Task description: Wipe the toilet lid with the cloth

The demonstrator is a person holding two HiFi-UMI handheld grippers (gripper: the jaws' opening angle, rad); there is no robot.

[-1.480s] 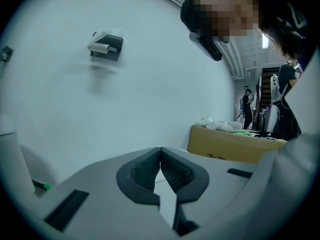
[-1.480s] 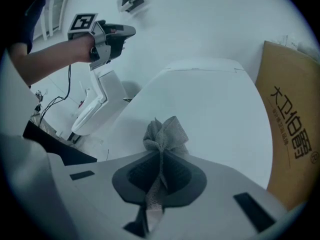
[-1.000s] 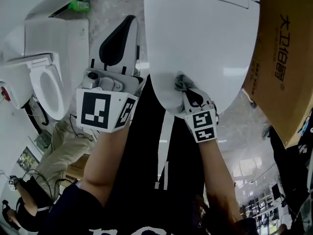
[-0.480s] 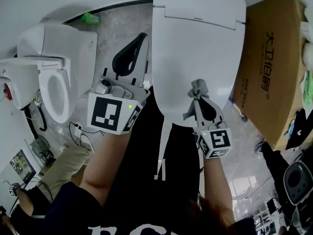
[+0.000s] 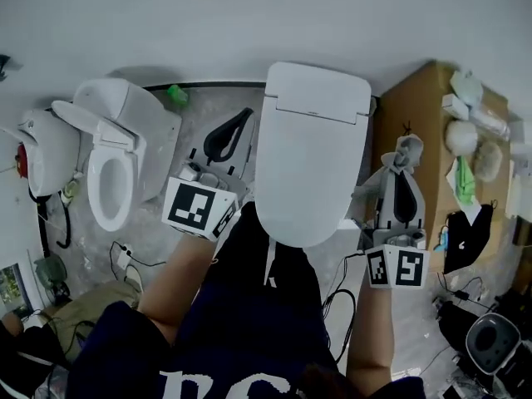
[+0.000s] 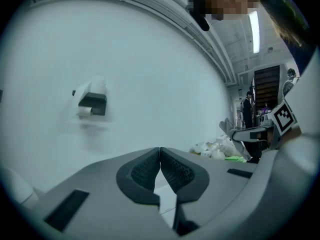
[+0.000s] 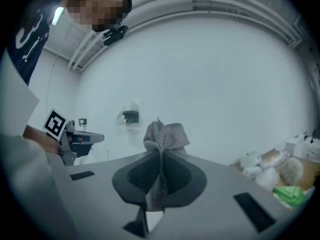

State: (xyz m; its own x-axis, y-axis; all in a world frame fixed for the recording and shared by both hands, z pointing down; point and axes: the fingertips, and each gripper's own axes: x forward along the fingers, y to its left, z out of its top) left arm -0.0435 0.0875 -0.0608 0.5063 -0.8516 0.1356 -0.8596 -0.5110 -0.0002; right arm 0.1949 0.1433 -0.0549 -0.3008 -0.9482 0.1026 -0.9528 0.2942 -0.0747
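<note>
The white toilet with its closed lid [image 5: 312,156] stands in the middle of the head view. My right gripper [image 5: 402,166] is raised to the right of the lid, off it, and is shut on a grey cloth [image 5: 399,158]. In the right gripper view the cloth [image 7: 164,138] bunches up above the pinched jaws, and my right gripper [image 7: 159,170] points at a white wall. My left gripper [image 5: 226,135] hangs left of the toilet, shut and empty. The left gripper view shows its jaws closed together [image 6: 160,169], aimed at the wall.
A second toilet [image 5: 116,160] with its lid up stands to the left, and another white fixture [image 5: 41,152] beyond it. A cardboard box [image 5: 416,106] with bags on it stands right of the toilet. Cables [image 5: 125,252] lie on the floor. A paper holder [image 6: 92,104] hangs on the wall.
My right gripper with the cloth has come off the lid's front and moved up and to the right. The head view has pulled back, showing the whole toilet.
</note>
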